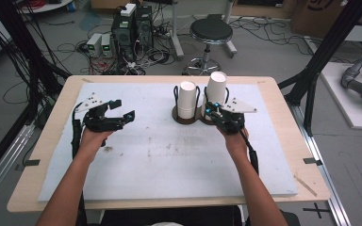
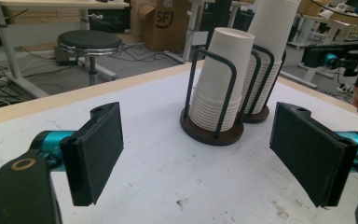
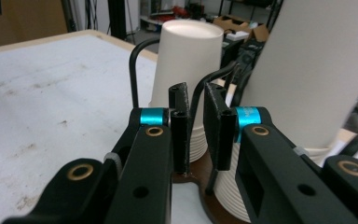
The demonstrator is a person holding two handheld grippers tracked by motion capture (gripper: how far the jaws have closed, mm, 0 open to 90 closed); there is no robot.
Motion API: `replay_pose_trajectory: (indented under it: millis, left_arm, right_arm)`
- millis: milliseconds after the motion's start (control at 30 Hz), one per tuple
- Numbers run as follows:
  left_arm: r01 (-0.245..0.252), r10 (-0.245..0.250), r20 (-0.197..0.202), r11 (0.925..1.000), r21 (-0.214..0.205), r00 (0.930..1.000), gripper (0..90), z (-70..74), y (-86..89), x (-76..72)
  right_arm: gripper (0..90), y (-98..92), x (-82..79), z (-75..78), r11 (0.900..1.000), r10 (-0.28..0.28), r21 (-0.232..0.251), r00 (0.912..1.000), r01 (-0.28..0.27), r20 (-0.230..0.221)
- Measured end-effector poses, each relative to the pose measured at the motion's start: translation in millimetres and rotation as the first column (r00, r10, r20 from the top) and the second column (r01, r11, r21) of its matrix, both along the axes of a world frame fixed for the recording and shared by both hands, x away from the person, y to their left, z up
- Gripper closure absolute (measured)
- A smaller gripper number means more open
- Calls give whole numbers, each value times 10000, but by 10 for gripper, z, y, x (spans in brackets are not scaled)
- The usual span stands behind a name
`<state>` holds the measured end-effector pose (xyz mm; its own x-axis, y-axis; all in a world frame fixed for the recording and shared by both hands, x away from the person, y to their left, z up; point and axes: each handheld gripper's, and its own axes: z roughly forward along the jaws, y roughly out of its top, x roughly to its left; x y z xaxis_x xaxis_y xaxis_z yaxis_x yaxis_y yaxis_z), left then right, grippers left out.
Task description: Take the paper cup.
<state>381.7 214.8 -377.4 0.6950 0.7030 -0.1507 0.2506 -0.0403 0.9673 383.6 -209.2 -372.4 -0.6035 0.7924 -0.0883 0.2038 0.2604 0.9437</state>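
I find two stacks of white paper cups standing upside down in a twin wire holder [image 1: 192, 118] at the far middle of the counter [image 1: 52, 141]. The left stack [image 1: 186, 100] sits low in its cage; the right stack [image 1: 216, 89] stands taller, well above its wires.

My right gripper [image 1: 212, 109] is at the foot of the right stack, just beside the holder. In the right gripper view its jaws stand nearly together with a narrow gap, and I see no cup wall between the pads; a wire of the holder shows behind that gap. My left gripper [image 1: 124, 116] hangs over the bare counter well left of the holder, jaws wide apart and empty.

My judgement: the step in hand is the approach to the right stack, with no cup taken. The next move calls for spreading the right jaws and setting them around the top cup above the wires.
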Motion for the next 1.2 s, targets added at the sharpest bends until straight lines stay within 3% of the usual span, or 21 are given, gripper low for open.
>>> replay_pose_trajectory:
  millis: [100, 267, 533, 600, 800, 1200]
  left_arm:
    - [64, -64, 9, 10000, 23, 10000, 172, 1, -13, -4]
    - [79, -79, -21, 9999, 153, 10000, 172, -10, -8, 8]
    - [71, -71, -18, 9999, 113, 10000, 172, -5, -8, 17]
    - [93, -93, -3, 9999, 102, 10000, 172, 11, -20, 25]
    - [235, -237, 155, 9996, 155, 9996, 172, 93, -62, 61]
    - [343, -346, 123, 9992, 202, 9993, 172, 97, -90, 81]
  right_arm:
    - [840, 37, 42, -46, 9996, 284, -53, 9993, -285, -238]
    - [890, 91, 65, -79, 9985, 479, -239, 9986, -483, -203]
    - [900, 198, 116, -126, 9990, 258, -354, 9993, -268, -273]
    - [900, 257, 144, -159, 9992, 255, -282, 9982, -271, -545]
    - [900, 321, 187, -208, 9989, 313, -316, 9966, -338, -763]
    - [900, 452, 309, -364, 9997, 250, -10, 9883, -254, -1505]
